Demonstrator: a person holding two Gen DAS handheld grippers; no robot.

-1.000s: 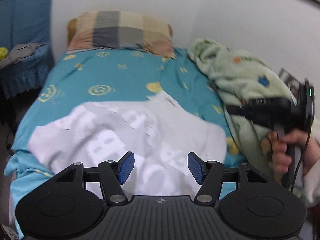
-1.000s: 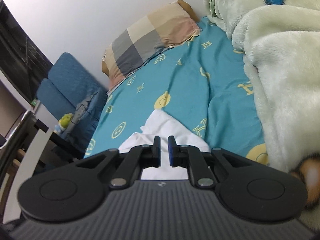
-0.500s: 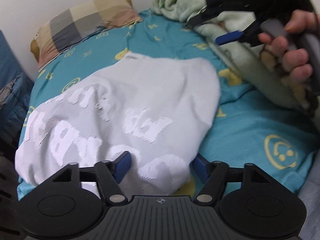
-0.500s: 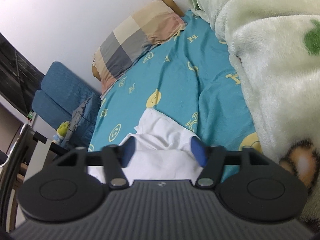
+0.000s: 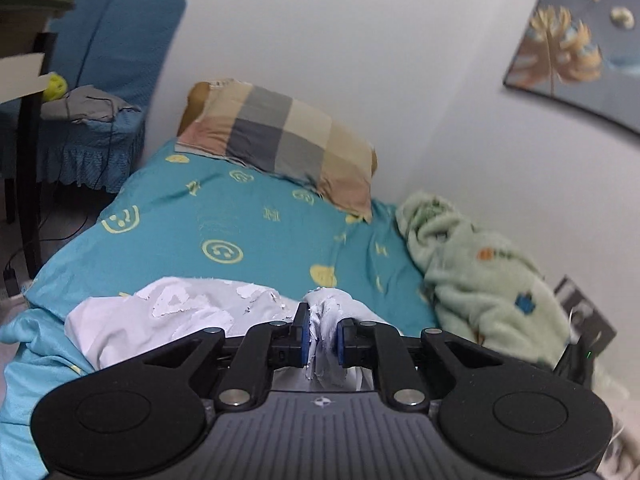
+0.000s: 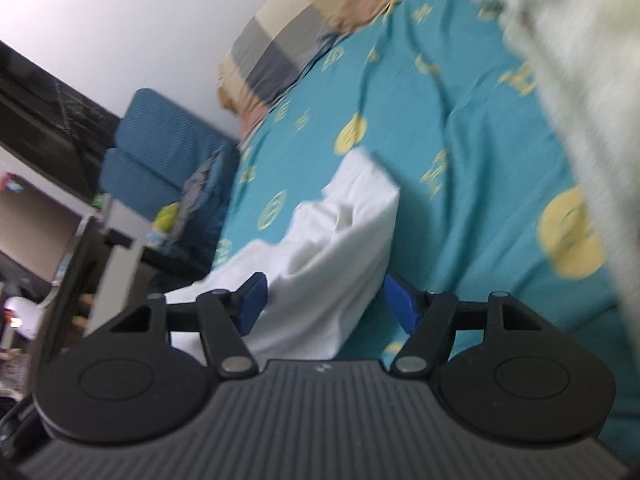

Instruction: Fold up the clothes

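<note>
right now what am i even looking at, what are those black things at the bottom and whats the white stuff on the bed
Each black thing is a hand-held two-finger gripper with a camera on it, so you get two views, one from each. The left gripper is shut on a bunched fold of a white shirt lying on the teal bed. The right gripper is open, its blue pads either side of the same shirt without pinching it. Also on the bed: a checked pillow and a green blanket.
</note>
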